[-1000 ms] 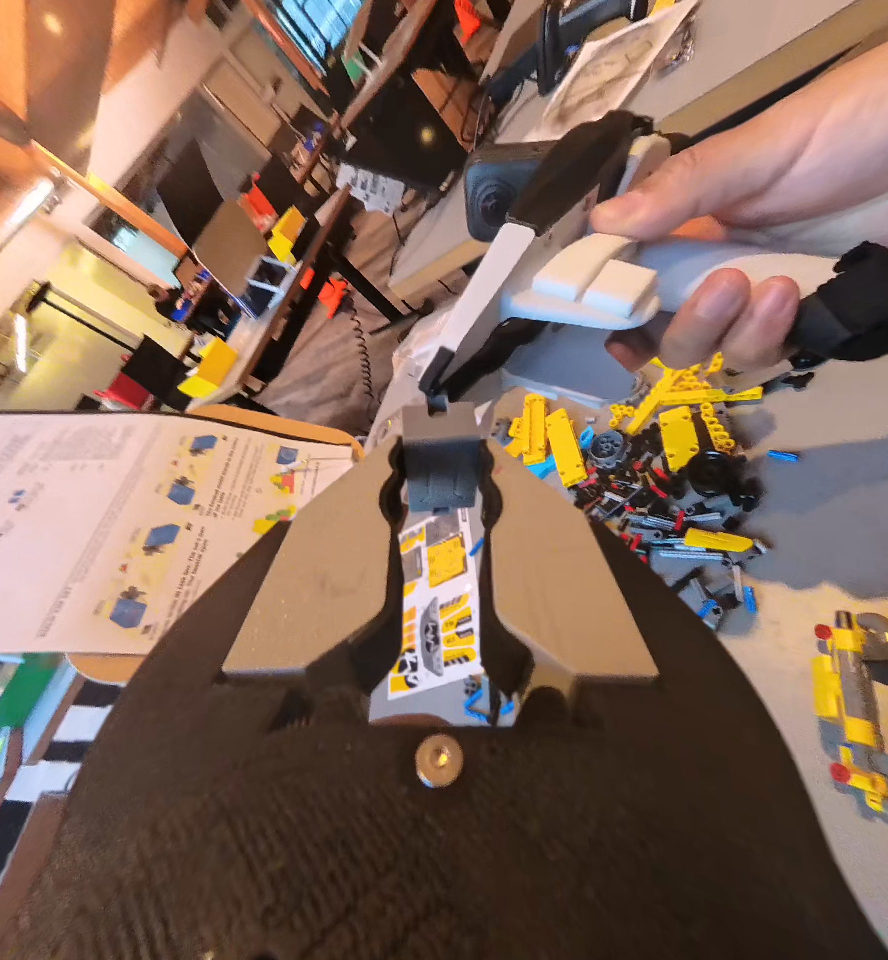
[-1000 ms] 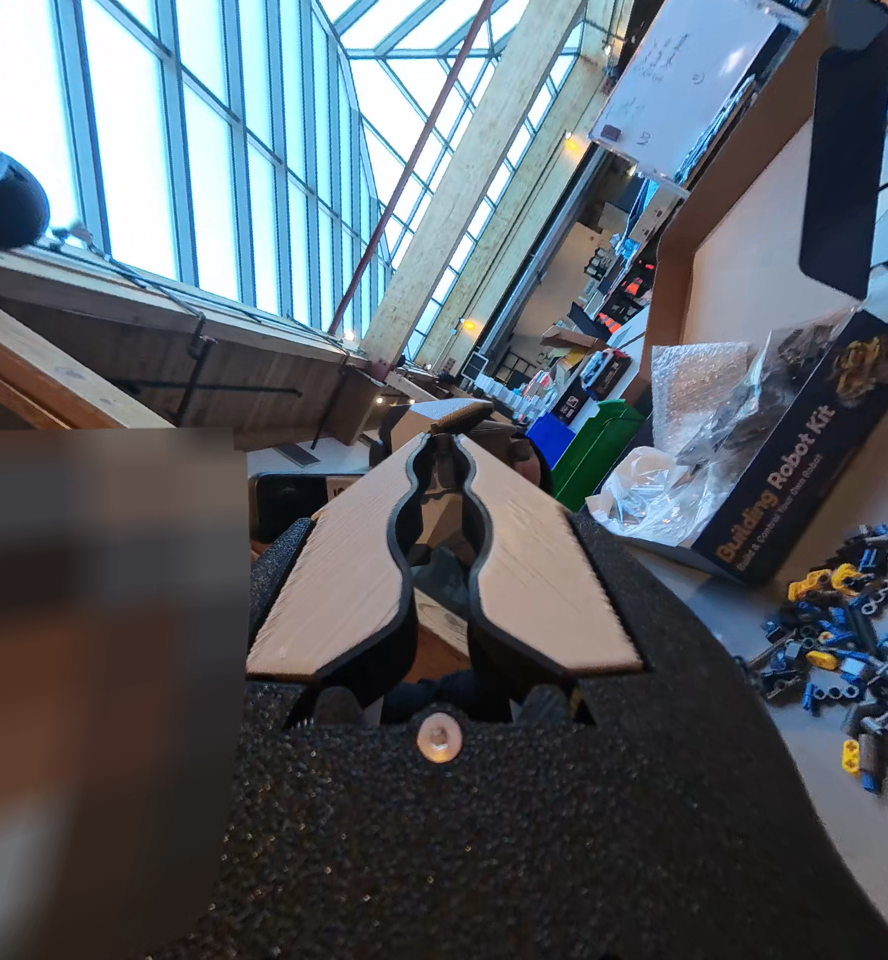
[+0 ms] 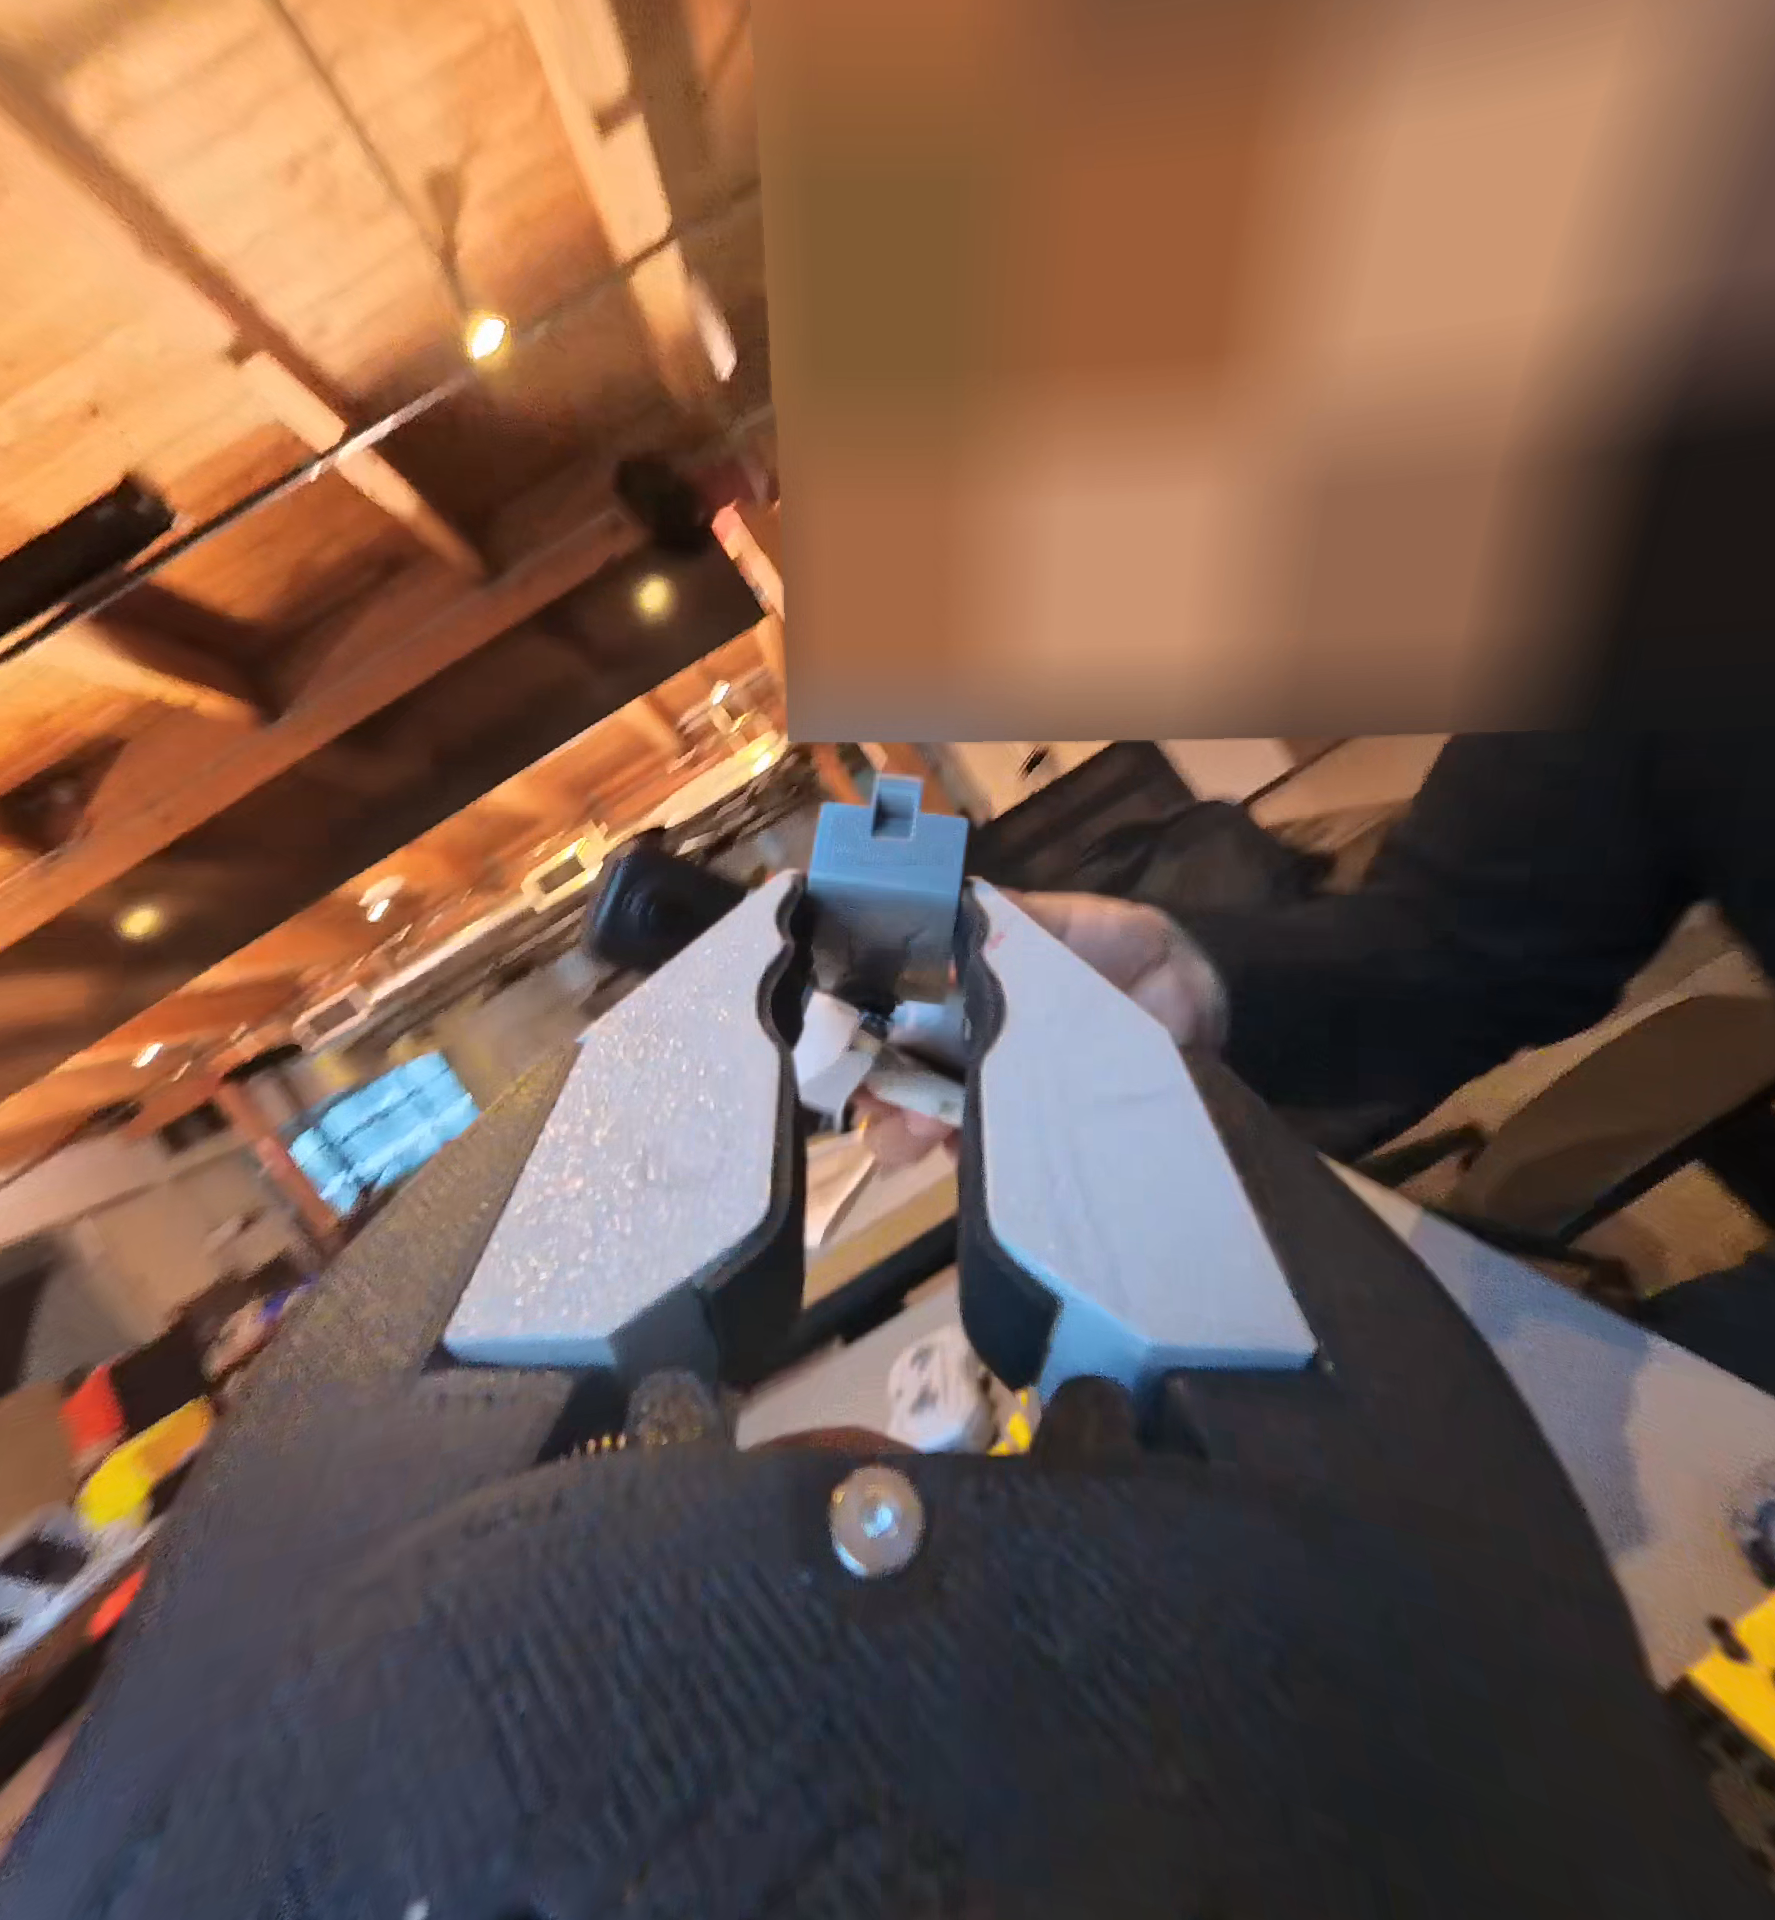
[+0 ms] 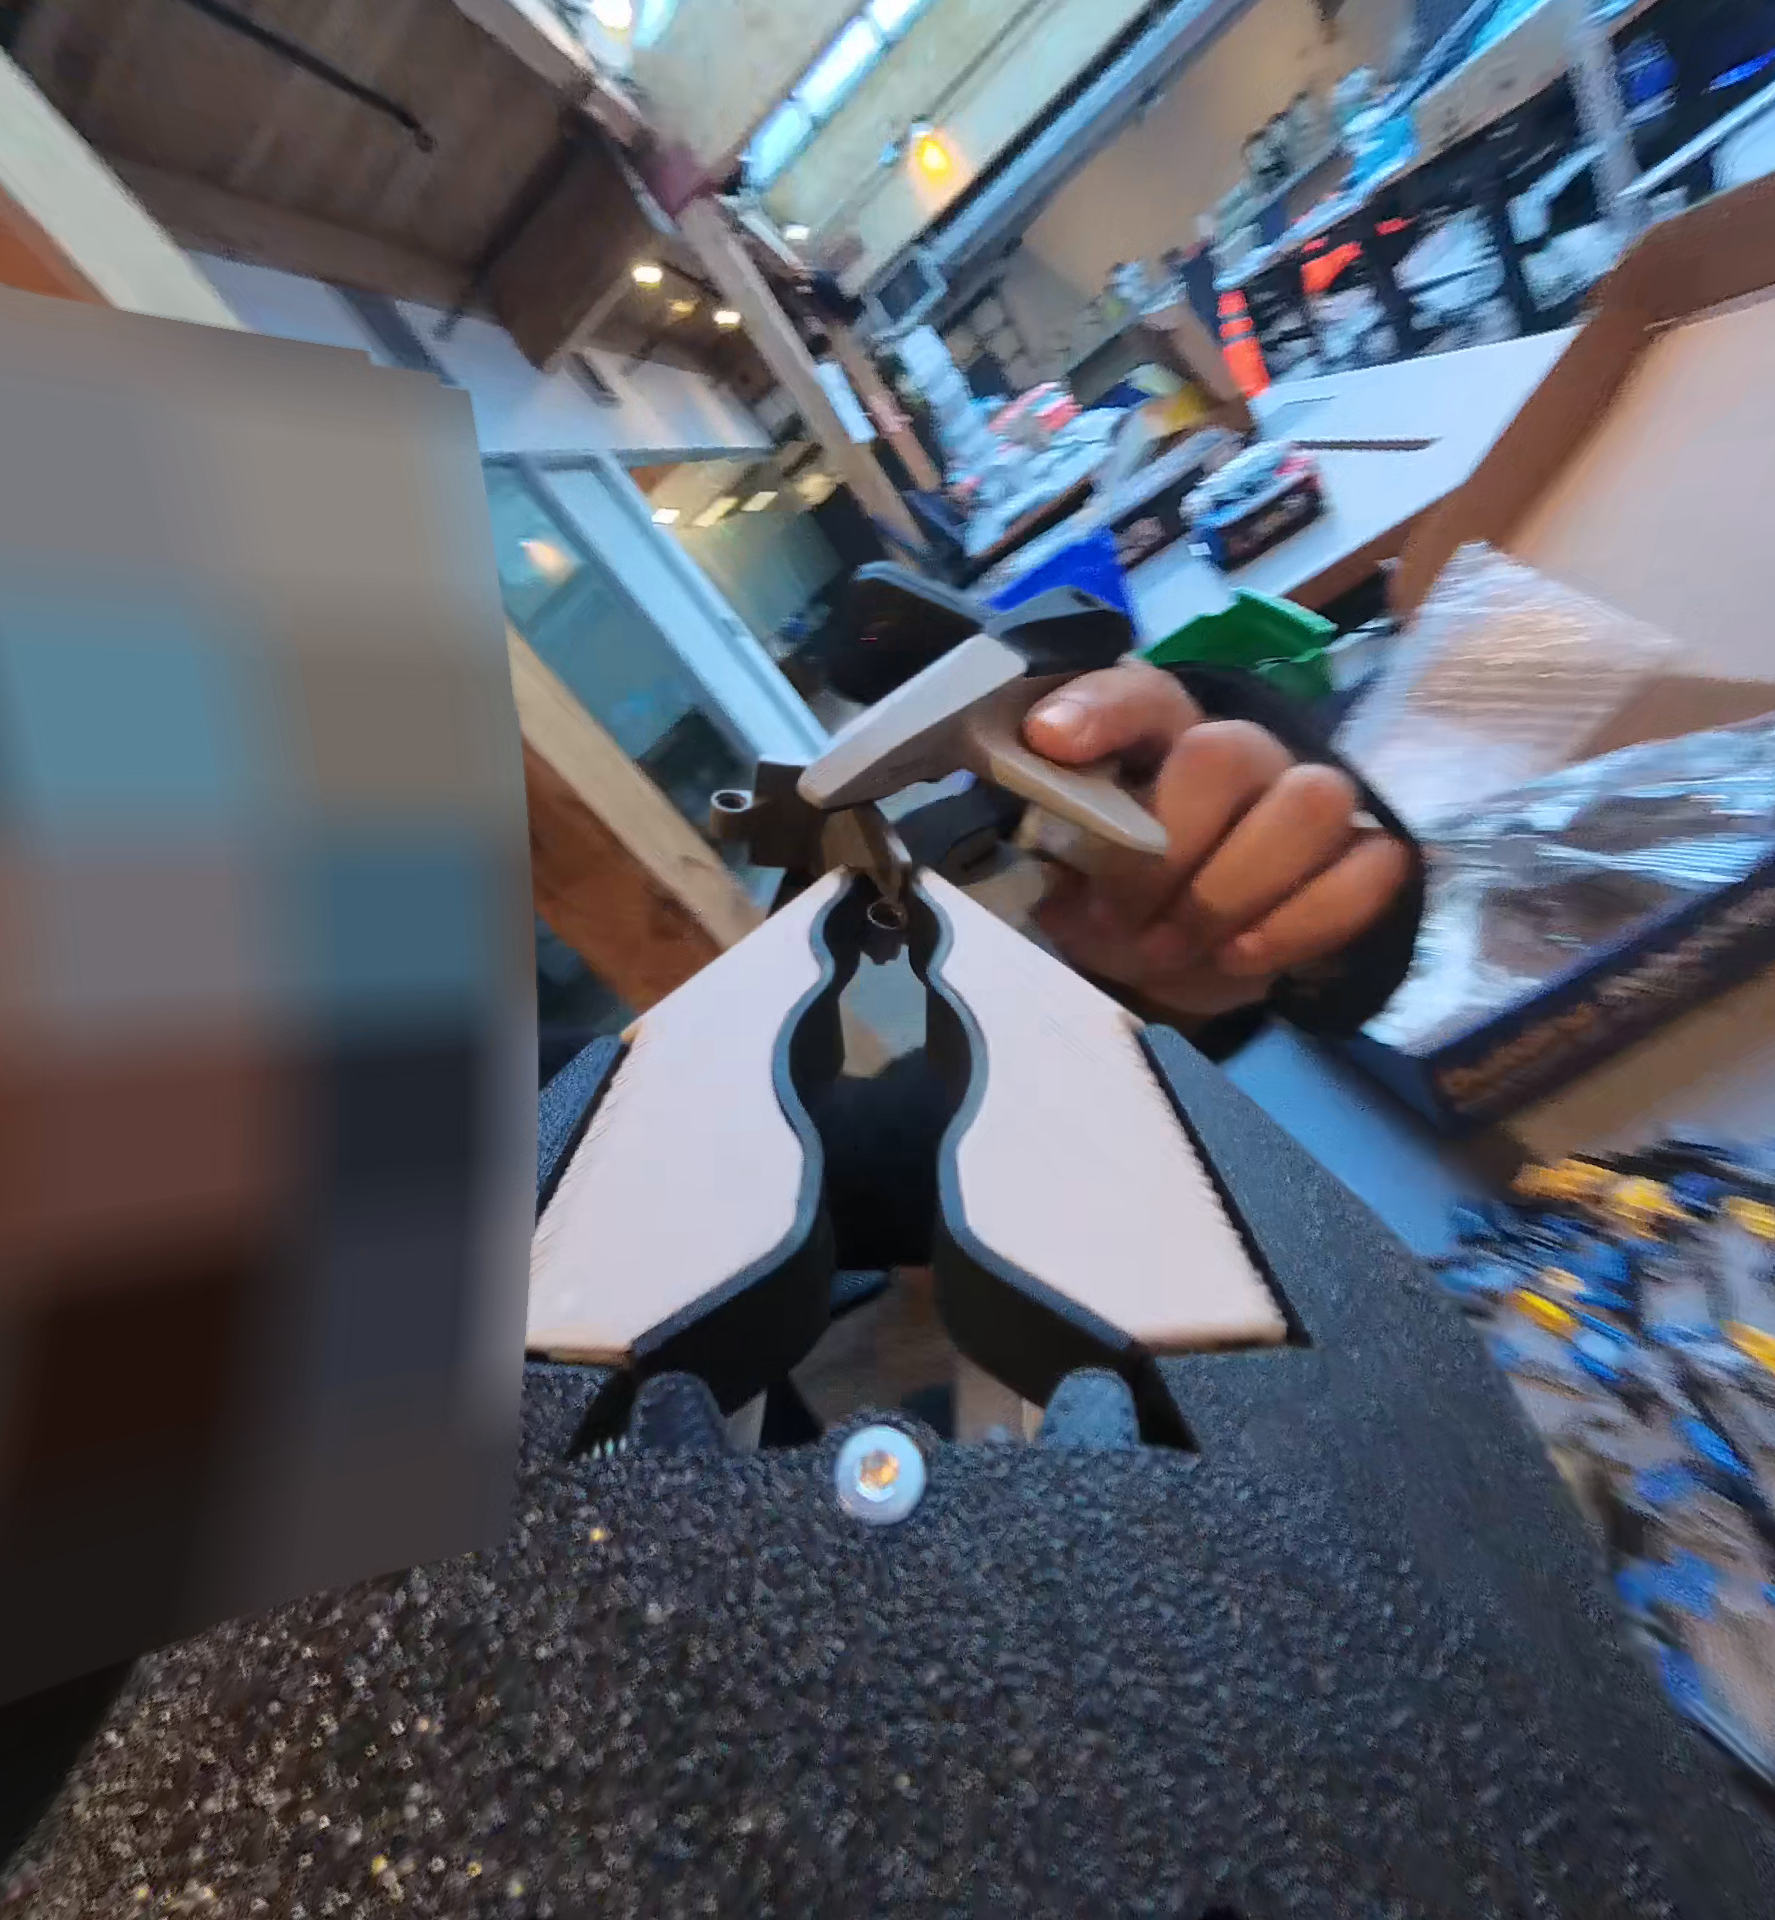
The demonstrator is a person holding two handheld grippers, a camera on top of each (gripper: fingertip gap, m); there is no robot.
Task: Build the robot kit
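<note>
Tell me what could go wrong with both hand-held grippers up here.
The left hand-held gripper pinches the grey block only at its fingertips; a knock from the right hand-held gripper, close against it, might drop it among the loose parts. Both views are motion-blurred, so alignment is hard to judge.

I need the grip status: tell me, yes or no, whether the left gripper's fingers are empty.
No: the left gripper is clamped on a grey building-kit piece at its fingers' tips.

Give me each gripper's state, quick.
Left gripper: shut on a grey block.
Right gripper: shut on a small dark piece.
</note>
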